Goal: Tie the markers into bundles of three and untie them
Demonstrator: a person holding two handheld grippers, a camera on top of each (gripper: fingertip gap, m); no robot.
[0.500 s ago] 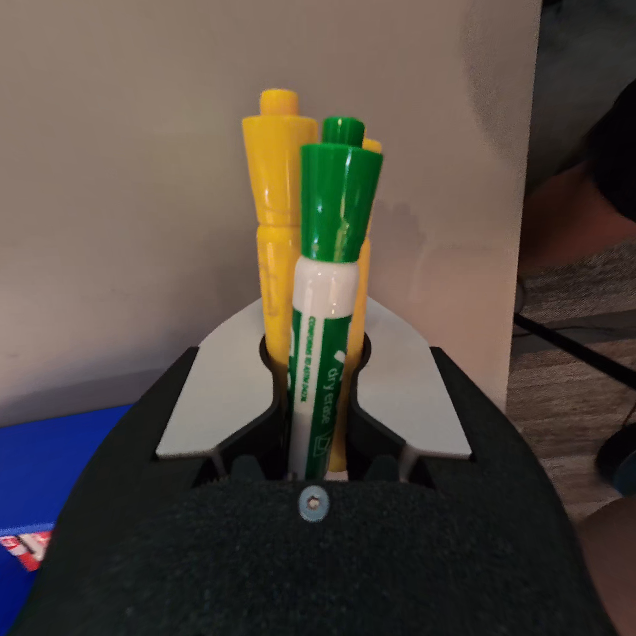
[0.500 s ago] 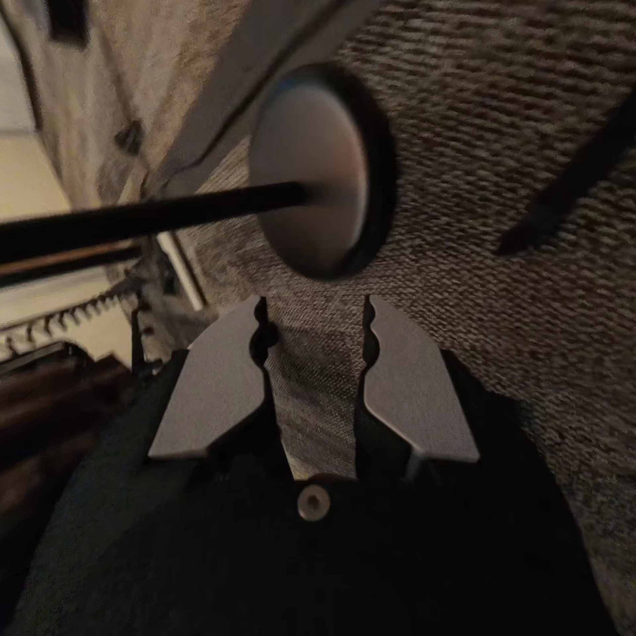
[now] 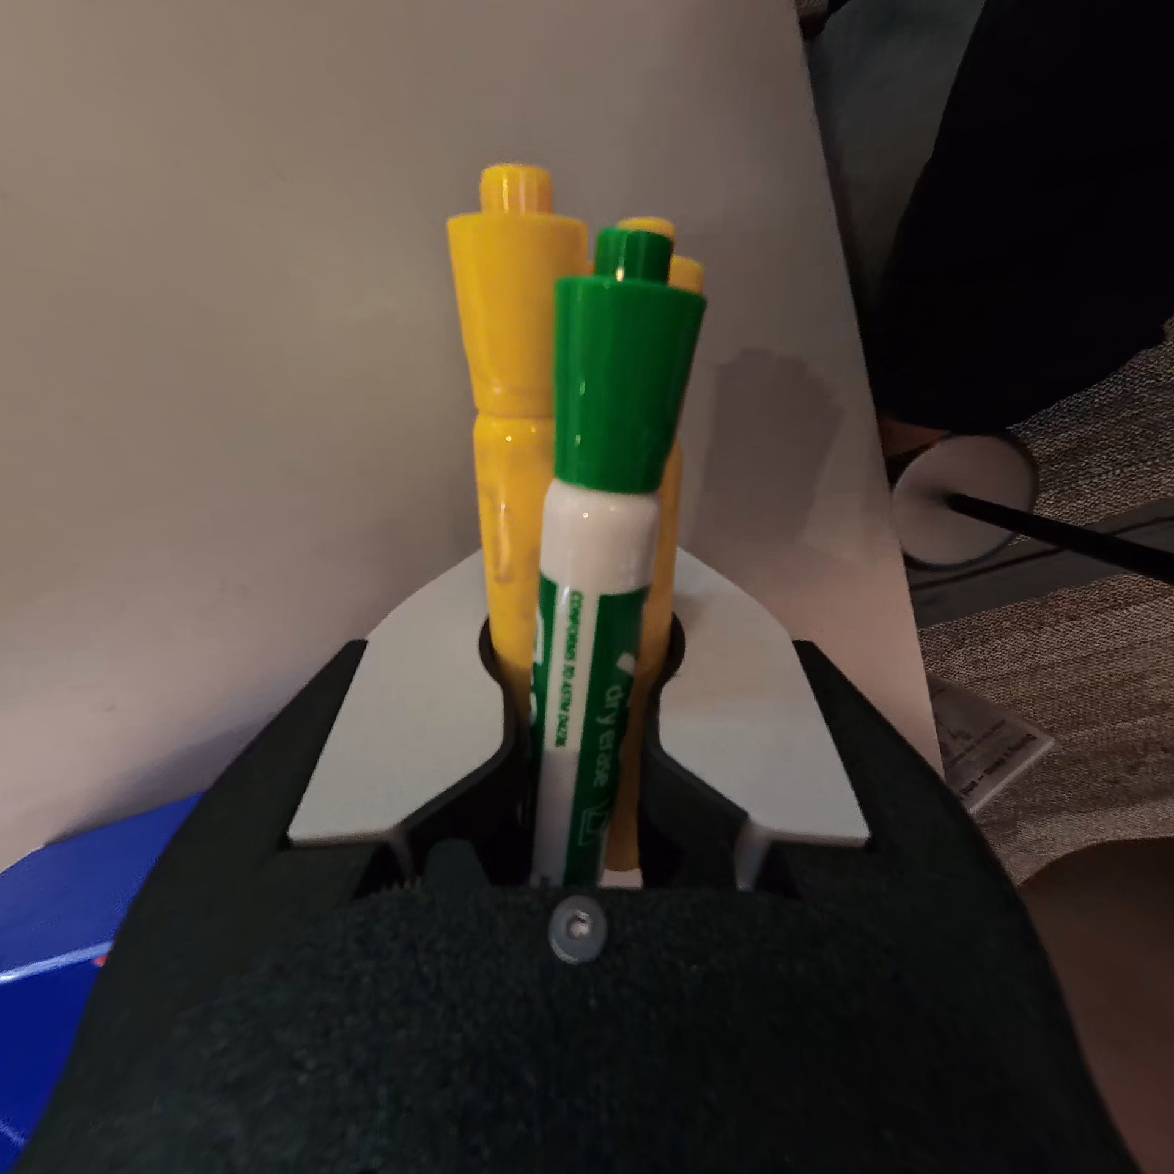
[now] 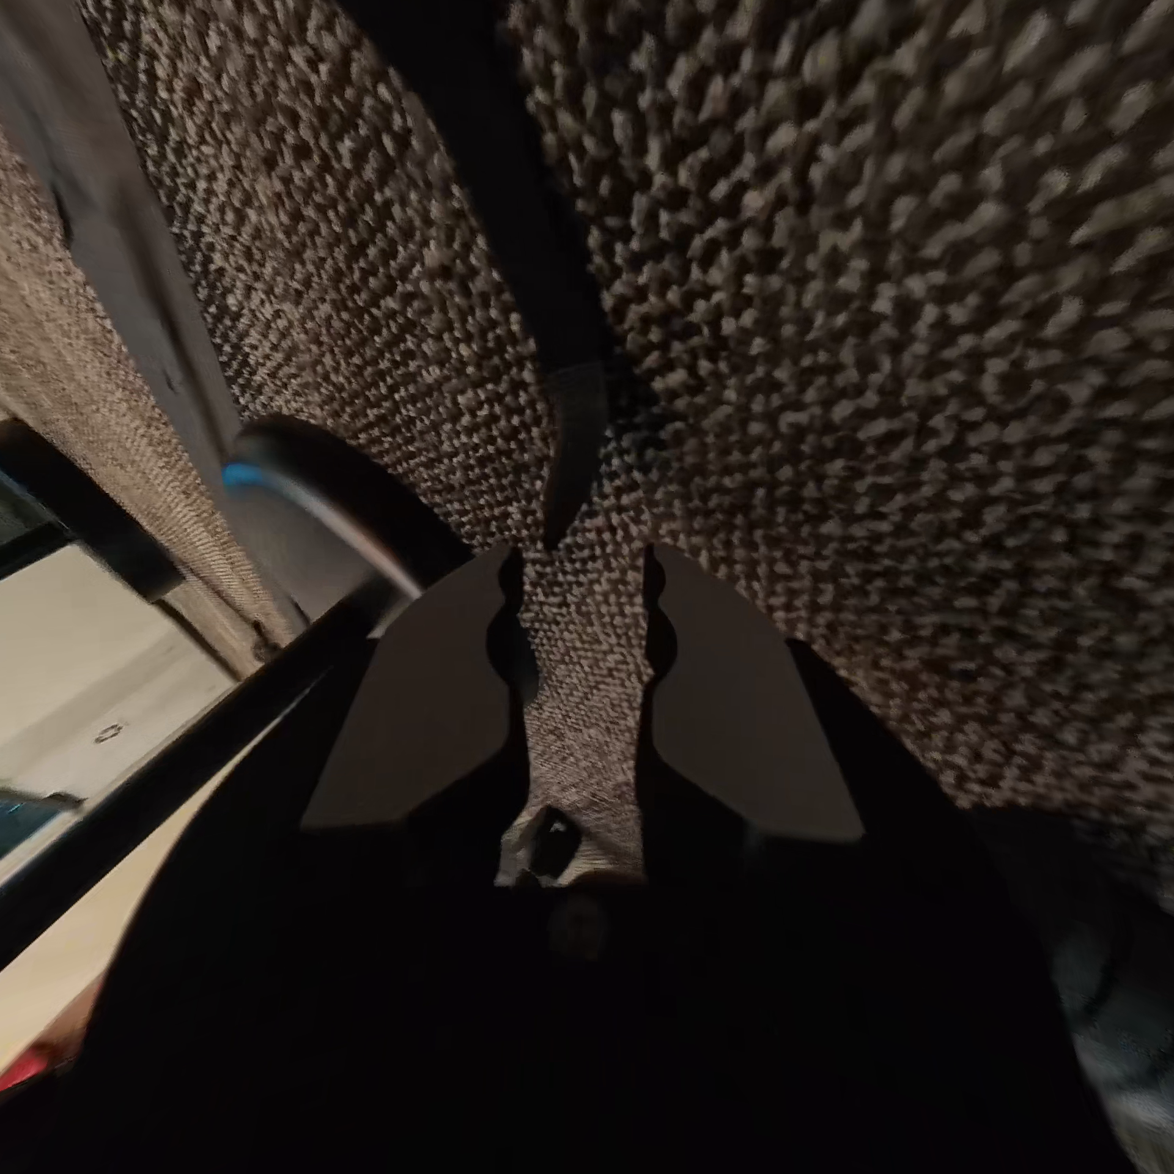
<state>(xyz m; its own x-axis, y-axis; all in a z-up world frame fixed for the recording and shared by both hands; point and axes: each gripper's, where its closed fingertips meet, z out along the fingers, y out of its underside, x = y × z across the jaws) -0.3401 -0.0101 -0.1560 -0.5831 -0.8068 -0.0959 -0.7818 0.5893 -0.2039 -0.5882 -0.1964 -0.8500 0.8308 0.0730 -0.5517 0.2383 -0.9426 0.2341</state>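
Holding three markers upright in the left hand-held gripper point(image 3: 581, 673): green-capped marker point(image 3: 610, 572) nearest the camera, big yellow marker point(image 3: 514, 406) just left of it, second yellow marker point(image 3: 686, 276) mostly hidden behind, only its tip and a strip of barrel showing. Fingers are closed in on the barrels, which sit in the round notch between them, touching each other

Progress, as a judgement: markers are gathered as a group of three, but no band, string or tie visible anywhere on them. Tying looks not done, or already undone; can't tell which. No tie material seen in either view

Right hand-held gripper point(image 4: 584, 635) is parted with nothing between the fingers, just carpet point(image 4: 889, 381) showing through the gap. Pointed at the floor, close to it, view blurred. A dark strap-like thing point(image 4: 572, 432) lies just ahead of the tips; can't tell what it is

Room: white counter point(image 3: 190, 381) fills the view ahead and left of the left hand-held gripper, its edge running down just to the right. Beyond that edge: carpet, a round white base point(image 3: 953, 502) with a black rod point(image 3: 1080, 540), a paper slip point(image 3: 991, 756). Blue box point(image 3: 76, 902) low left. Open space is ahead-left over the counter; right side drops off quickly
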